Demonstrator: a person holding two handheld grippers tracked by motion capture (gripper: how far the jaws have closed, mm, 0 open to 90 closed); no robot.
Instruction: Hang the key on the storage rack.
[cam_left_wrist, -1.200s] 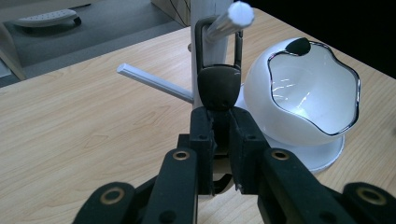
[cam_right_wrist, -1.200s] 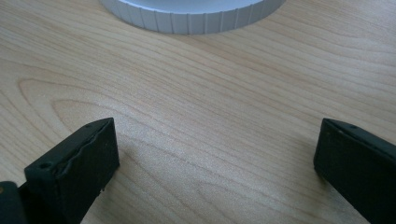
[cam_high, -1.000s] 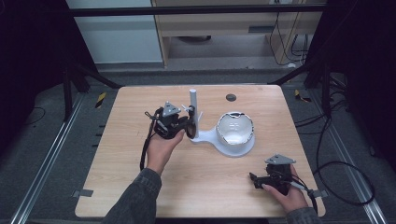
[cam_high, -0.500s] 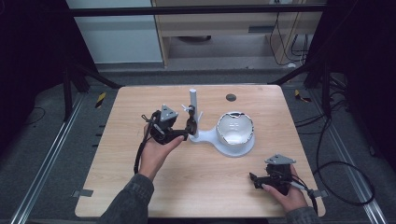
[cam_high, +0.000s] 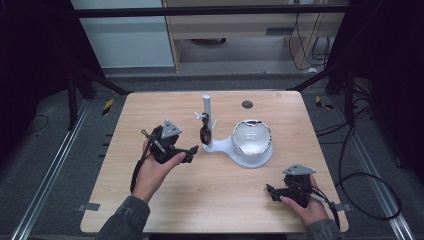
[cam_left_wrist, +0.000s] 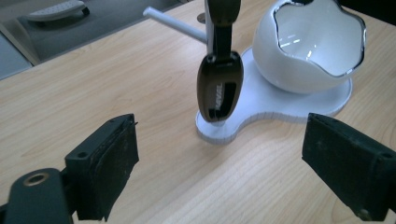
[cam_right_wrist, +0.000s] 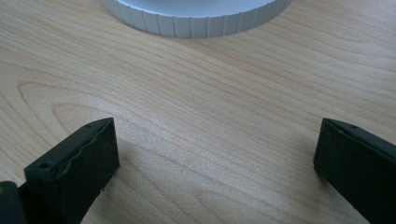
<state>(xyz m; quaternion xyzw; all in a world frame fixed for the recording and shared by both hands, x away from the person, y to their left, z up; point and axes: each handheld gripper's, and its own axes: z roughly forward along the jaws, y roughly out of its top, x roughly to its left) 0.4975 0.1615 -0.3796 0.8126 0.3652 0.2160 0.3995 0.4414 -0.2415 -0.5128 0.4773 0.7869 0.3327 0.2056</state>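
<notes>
A white stand (cam_high: 235, 148) sits mid-table, with an upright post (cam_high: 206, 106) at its left and a white egg-shaped bowl (cam_high: 252, 137) with a silvery rim on its right. A dark oval tag (cam_high: 204, 134) hangs from a peg on the post. In the left gripper view the tag (cam_left_wrist: 219, 88) dangles just above the base (cam_left_wrist: 280, 109), and the bowl (cam_left_wrist: 313, 46) stands behind it. My left gripper (cam_high: 191, 150) (cam_left_wrist: 224, 172) is open and empty, a short way left of the tag. My right gripper (cam_high: 270, 190) (cam_right_wrist: 215, 163) rests open on the wood near the front right corner.
A small dark round spot (cam_high: 247, 104) marks the table behind the stand. The ribbed edge of the stand's base (cam_right_wrist: 196, 16) lies just ahead of the right gripper. Dark floor, cables and frame rails surround the table (cam_high: 125, 200).
My left gripper has drawn back from the post, leftward and toward the person, and the dark tag now hangs free. The right gripper has not moved.
</notes>
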